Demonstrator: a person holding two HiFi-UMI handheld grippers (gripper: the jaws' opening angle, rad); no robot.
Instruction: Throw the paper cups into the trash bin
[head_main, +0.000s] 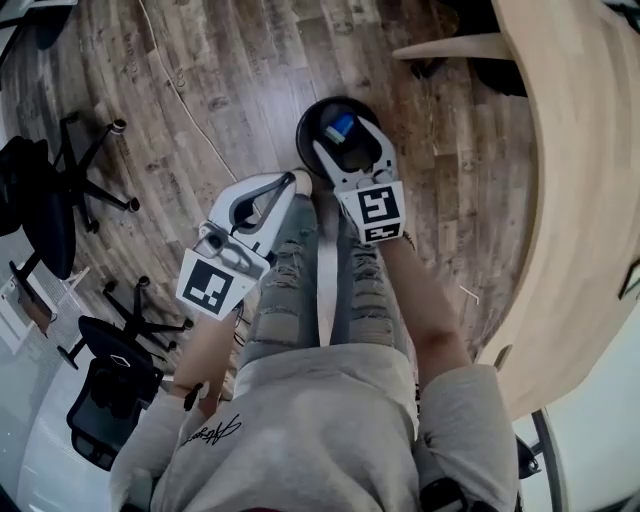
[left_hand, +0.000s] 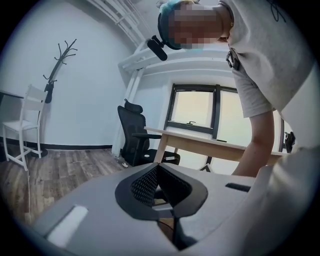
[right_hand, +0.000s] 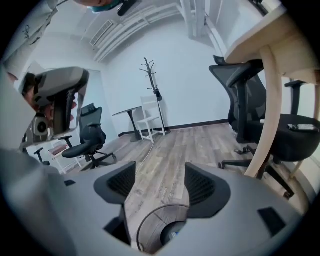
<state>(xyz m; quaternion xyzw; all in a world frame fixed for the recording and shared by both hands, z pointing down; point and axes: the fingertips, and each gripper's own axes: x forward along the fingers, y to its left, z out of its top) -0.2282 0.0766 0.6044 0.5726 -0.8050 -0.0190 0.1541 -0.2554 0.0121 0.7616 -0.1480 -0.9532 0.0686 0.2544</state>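
Observation:
A round black trash bin (head_main: 312, 122) stands on the wood floor in front of the person's feet. Something blue and white (head_main: 341, 126) lies inside it; I cannot tell if it is a cup. My right gripper (head_main: 347, 141) hangs open right over the bin's mouth with nothing between its fingers. In the right gripper view the bin's rim (right_hand: 150, 220) shows below the spread jaws of the right gripper (right_hand: 155, 182). My left gripper (head_main: 299, 181) is to the left of the bin over the person's thigh, shut and empty. The left gripper (left_hand: 157, 170) shows its pads pressed together. No loose paper cup is in view.
A curved light-wood desk (head_main: 580, 190) runs along the right. Black office chairs (head_main: 60, 190) stand at the left, another (head_main: 115, 385) lower left. A thin cable (head_main: 185, 110) lies on the floor. A coat rack (right_hand: 152, 90) and a white chair (right_hand: 150, 120) stand by the far wall.

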